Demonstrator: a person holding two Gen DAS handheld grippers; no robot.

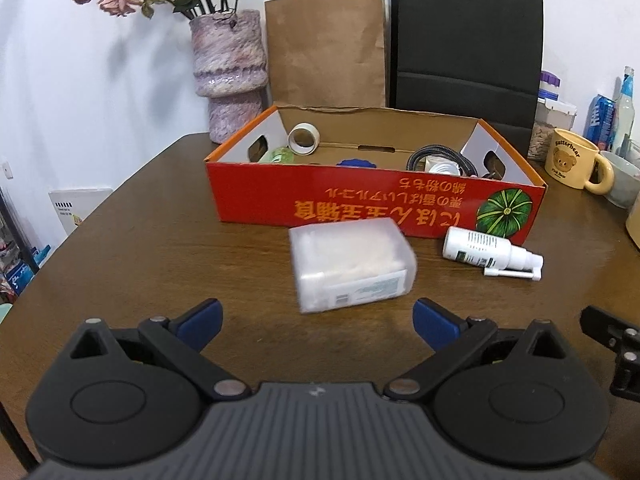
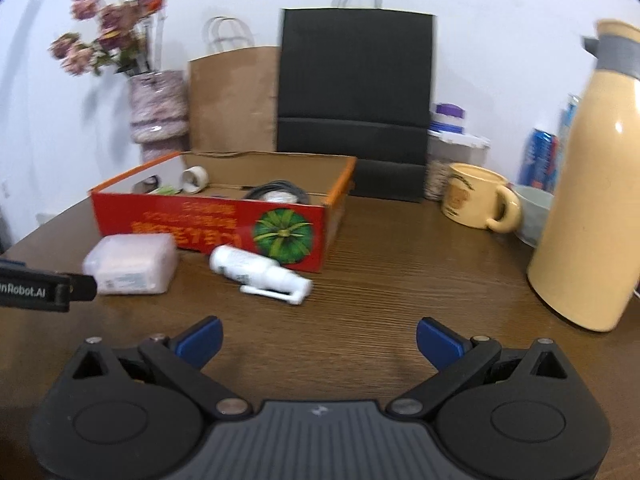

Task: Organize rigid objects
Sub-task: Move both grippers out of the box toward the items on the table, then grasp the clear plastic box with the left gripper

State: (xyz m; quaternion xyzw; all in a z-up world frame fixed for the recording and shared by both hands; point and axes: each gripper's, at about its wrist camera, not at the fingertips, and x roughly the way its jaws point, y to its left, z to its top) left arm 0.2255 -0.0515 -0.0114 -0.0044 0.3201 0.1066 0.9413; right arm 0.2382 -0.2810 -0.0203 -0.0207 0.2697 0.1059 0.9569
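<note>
A red cardboard box (image 1: 360, 204) stands open on the brown table and also shows in the right wrist view (image 2: 200, 220). Inside lie a tape roll (image 1: 303, 138), a black hose coil (image 1: 440, 158) and other small items. A translucent plastic box of cotton swabs (image 1: 350, 264) lies in front of it, just ahead of my open, empty left gripper (image 1: 318, 322). A white spray bottle (image 1: 490, 254) lies on its side to the right. In the right wrist view the swab box (image 2: 130, 263) and spray bottle (image 2: 260, 274) lie ahead left of my open, empty right gripper (image 2: 318, 338).
A purple vase with flowers (image 1: 228, 76), a brown paper bag (image 1: 326, 46) and a black bag (image 1: 466, 44) stand behind the box. A yellow mug (image 2: 476, 196), a bowl (image 2: 534, 212), cans and a tall cream thermos (image 2: 592, 184) crowd the right side.
</note>
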